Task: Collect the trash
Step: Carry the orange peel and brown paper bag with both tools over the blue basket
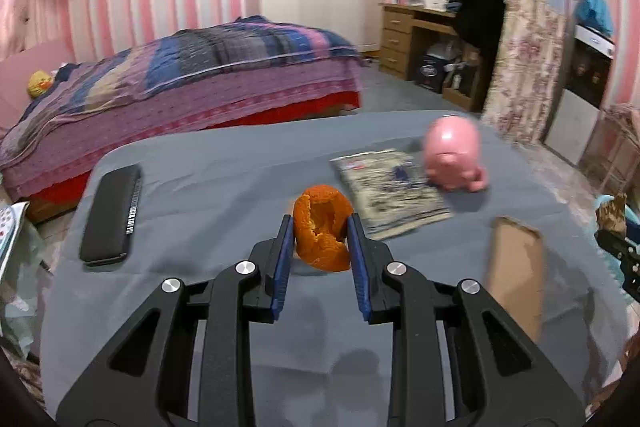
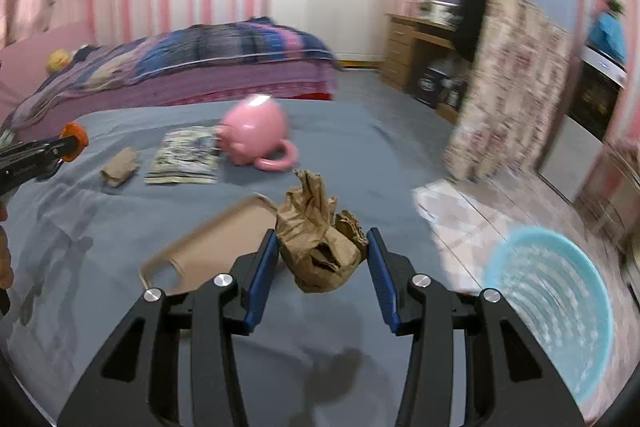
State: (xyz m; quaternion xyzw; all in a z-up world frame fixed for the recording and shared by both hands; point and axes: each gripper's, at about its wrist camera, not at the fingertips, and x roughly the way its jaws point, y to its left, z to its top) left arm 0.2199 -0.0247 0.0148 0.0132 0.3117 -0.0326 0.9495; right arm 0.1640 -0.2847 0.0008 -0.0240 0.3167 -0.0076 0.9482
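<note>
Left gripper (image 1: 319, 227): squeezes the orange peel (image 1: 322, 229) between its blue pads, low in the middle of its view.
Right gripper (image 2: 322, 247): holds the crumpled brown paper (image 2: 320, 243) between its pads, lifted off the gray table (image 2: 360, 147).
Blue bin (image 2: 552, 307): sits on the floor at the lower right of the right view, just beside that gripper.
Nearer hand: the right one, I think; the paper only needs to swing right and down.
Left on table: one small brown scrap (image 2: 120, 167), at middle left.

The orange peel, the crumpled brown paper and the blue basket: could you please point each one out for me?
orange peel (image 1: 322, 231), left wrist view, on its outer skin.
crumpled brown paper (image 2: 320, 247), right wrist view, on its creased middle.
blue basket (image 2: 548, 311), right wrist view, on its inner wall.
</note>
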